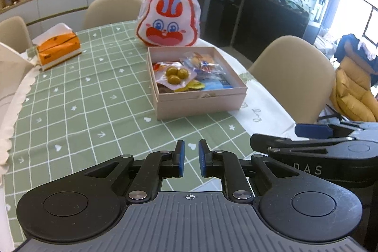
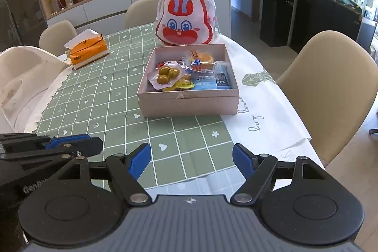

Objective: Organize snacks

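Open pink cardboard box [image 2: 189, 103], square and shallow, lidless, resting flat on the green checked part of the tablecloth, its right edge at the white cloth. Contents: clear packet of 3 olive-green round snacks [image 2: 168, 75] at front left, tilted over a yellow wrapper [image 2: 183, 85]; wrapped bun-like snack [image 2: 202, 62] at rear centre; blue packet [image 2: 213, 83] lying flat at front right. Rabbit-face snack bag [image 2: 185, 20], red and white, standing upright just behind the box.
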Motion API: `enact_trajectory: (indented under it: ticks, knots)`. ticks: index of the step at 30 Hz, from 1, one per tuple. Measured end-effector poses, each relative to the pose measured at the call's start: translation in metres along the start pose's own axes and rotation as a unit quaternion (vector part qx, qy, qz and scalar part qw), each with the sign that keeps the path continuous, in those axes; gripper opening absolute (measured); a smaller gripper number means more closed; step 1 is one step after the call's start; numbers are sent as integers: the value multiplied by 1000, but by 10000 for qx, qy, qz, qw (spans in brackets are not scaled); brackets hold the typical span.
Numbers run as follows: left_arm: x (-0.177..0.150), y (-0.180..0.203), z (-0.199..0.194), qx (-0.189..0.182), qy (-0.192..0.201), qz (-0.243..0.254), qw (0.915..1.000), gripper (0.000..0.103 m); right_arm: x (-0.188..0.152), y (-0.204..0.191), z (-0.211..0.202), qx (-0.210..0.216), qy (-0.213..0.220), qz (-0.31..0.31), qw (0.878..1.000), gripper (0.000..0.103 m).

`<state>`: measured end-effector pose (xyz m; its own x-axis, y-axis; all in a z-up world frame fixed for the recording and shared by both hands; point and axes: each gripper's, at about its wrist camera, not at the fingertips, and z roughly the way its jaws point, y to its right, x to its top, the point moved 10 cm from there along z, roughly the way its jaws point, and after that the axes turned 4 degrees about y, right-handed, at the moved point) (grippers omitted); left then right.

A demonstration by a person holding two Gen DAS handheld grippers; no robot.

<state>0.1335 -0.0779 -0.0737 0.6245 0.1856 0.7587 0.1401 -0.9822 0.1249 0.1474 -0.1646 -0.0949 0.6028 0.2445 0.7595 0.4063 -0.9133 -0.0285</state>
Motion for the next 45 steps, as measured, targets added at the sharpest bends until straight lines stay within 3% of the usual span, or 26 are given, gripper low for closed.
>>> enact_trajectory:
  ticks: [45]
  knots:
    - [-4, 14, -8, -132, 34, 41, 9999, 17, -4, 7, -14, 0, 87, 39, 10000, 77]
